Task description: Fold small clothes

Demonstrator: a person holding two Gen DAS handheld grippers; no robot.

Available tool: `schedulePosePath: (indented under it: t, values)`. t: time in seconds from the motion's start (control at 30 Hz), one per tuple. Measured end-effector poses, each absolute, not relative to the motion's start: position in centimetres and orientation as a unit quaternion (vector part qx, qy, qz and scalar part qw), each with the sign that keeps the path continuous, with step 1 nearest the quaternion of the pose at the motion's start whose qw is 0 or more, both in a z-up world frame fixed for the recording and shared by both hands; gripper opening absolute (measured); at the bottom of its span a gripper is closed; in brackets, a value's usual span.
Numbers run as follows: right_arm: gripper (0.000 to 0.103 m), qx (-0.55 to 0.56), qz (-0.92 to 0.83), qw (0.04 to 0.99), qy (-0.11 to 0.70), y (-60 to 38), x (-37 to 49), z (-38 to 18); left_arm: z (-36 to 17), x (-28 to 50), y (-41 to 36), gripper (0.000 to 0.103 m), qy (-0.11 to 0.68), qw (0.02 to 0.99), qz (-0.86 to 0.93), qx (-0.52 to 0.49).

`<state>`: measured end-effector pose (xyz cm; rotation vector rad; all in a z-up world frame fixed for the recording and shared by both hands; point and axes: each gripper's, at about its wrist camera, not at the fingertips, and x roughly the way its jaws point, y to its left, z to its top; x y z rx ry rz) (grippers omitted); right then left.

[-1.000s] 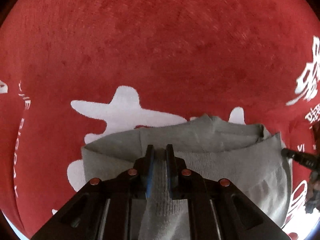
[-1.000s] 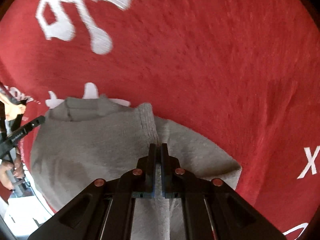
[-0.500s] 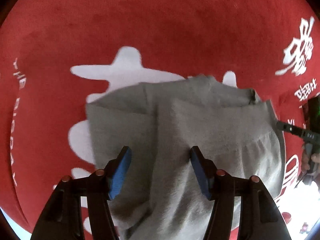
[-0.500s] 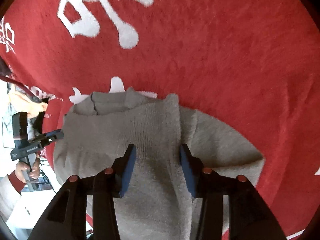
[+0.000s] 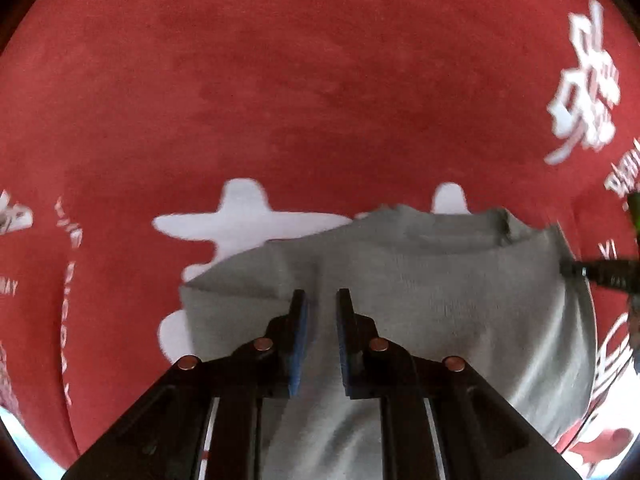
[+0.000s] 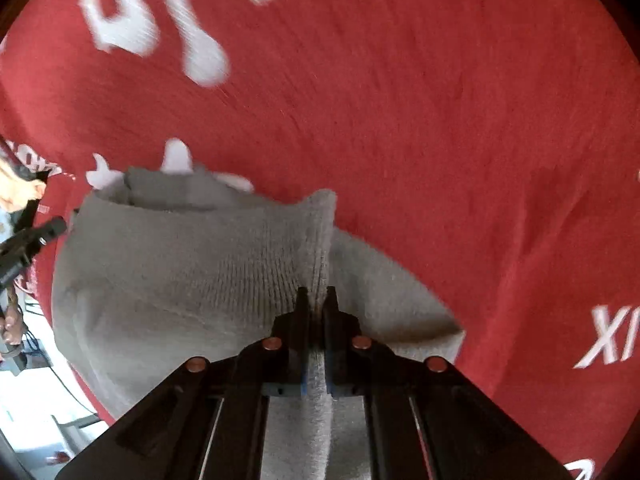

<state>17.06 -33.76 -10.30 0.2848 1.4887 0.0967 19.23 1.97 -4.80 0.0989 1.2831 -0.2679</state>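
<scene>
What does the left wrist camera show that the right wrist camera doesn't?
Only the left wrist view shows the left tongs, narrowed over the grey knit garment with a small gap between the pads; whether they pinch it is unclear. It also shows the garment's left corner.

Only the right wrist view shows the right tongs shut on a raised ridge of the garment, a flap spreading right, and a hand at the left edge.

Both show the grey garment lying on the red cloth with white lettering.
</scene>
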Motion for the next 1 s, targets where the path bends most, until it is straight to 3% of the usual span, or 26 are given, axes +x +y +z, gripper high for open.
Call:
schedulePosePath:
  t: [0.03,0.07,0.1,0.13,0.17,0.2,0.5,0.77,0.8,0.83,0.87,1.0]
  values:
    - [0.008,0.144,0.039,0.726,0.671,-34.1,17.0,-10.3,-4.6,19.1,2.7,0.016,0.602,0.789,-0.117,0.037]
    - [0.016,0.160,0.031,0.726,0.669,-34.5,16.9,-10.2,-4.5,18.9,3.0,0.016,0.604,0.788,-0.115,0.033]
    - [0.035,0.161,0.023,0.725,0.669,-34.6,16.8,-10.1,-4.1,18.3,3.8,0.018,0.604,0.789,-0.112,0.032]
    - [0.047,0.154,0.012,0.725,0.671,-34.6,16.7,-9.9,-3.8,17.9,4.6,0.025,0.604,0.789,-0.109,0.033]
    - [0.056,0.147,0.003,0.726,0.672,-34.6,16.5,-9.6,-3.6,17.3,5.2,0.063,0.604,0.789,-0.104,0.033]
    - [0.056,0.141,-0.004,0.729,0.670,-34.4,16.2,-9.1,-3.2,16.5,6.1,0.091,0.600,0.794,-0.093,0.031]
    - [0.056,0.106,0.110,0.747,0.647,-21.5,18.1,-3.3,-5.0,11.2,10.5,0.092,0.617,0.781,-0.102,0.002]
    - [0.056,0.063,0.119,0.686,0.715,-4.1,23.7,-10.6,-5.7,8.5,12.3,0.092,0.620,0.773,-0.132,-0.009]
    - [0.051,0.042,0.101,0.676,0.729,-3.0,24.0,-12.2,-5.8,8.4,12.7,0.092,0.621,0.772,-0.134,-0.016]
    - [0.036,0.033,0.095,0.674,0.731,-3.0,23.7,-12.8,-5.9,8.3,13.0,0.092,0.622,0.771,-0.134,-0.019]
    - [0.011,0.029,0.092,0.678,0.728,-2.8,23.5,-13.4,-5.9,8.3,13.3,0.092,0.622,0.771,-0.133,-0.020]
    - [0.010,0.189,0.154,0.730,0.638,-8.0,21.4,-10.6,-5.6,8.1,14.7,0.092,0.614,0.777,-0.134,-0.038]
